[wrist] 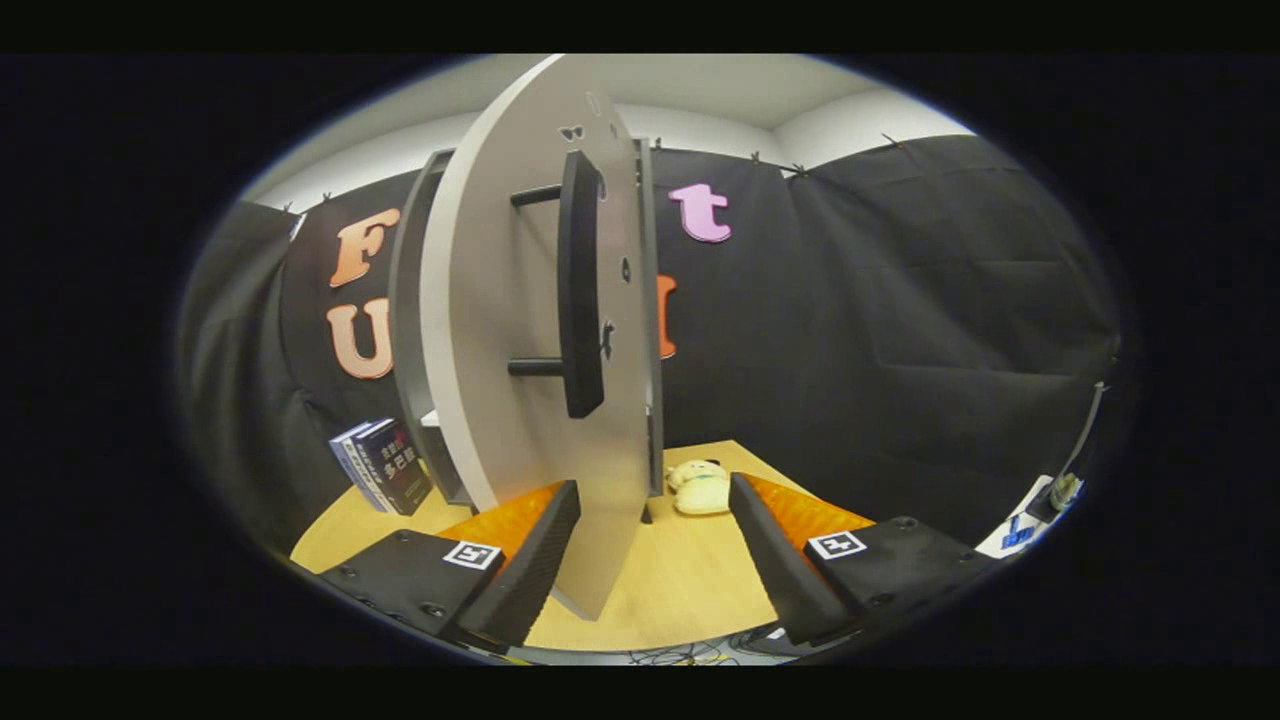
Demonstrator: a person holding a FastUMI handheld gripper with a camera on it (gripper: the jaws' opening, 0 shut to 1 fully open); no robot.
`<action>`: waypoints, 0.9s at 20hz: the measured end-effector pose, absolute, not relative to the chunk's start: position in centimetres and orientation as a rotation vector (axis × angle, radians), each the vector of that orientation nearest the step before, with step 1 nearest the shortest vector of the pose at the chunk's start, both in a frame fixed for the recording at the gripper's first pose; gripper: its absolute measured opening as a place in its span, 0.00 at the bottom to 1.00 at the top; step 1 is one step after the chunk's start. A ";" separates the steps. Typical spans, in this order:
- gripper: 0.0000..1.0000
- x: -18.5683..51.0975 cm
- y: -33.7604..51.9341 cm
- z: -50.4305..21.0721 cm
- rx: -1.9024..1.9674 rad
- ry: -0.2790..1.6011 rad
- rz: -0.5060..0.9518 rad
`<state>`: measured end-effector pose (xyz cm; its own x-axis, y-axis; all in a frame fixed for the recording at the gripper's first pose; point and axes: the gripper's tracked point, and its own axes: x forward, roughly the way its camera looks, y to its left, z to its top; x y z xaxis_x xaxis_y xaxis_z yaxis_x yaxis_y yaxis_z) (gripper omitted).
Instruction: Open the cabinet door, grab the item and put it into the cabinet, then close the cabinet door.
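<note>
The grey cabinet door (500, 330) stands swung open toward me, seen almost edge-on, with its black bar handle (580, 290) just ahead of and above my fingers. The door's lower corner reaches down between my fingers, close to the left one. My gripper (655, 495) is open, nothing pressed between the fingers. A small cream plush toy (700, 487) lies on the wooden table (690, 580) beyond the fingertips, just right of the door's edge. The cabinet body (410, 330) shows behind the door on the left.
Dark books (383, 465) lean against the cabinet's left side on the table. Black cloth closes off the back and right. A white surface with blue items (1030, 520) lies past the table's right edge.
</note>
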<state>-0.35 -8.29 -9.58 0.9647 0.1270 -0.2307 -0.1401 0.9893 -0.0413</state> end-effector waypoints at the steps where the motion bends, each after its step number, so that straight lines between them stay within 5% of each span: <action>1: 0.96 -0.4 -7.2 -9.7 -0.060 0.229 0.142; 18: 0.94 10.6 12.7 -14.8 -0.093 0.246 0.291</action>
<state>10.64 12.75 -14.83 0.9282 0.2725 -0.2534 -0.2950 0.9539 -0.0548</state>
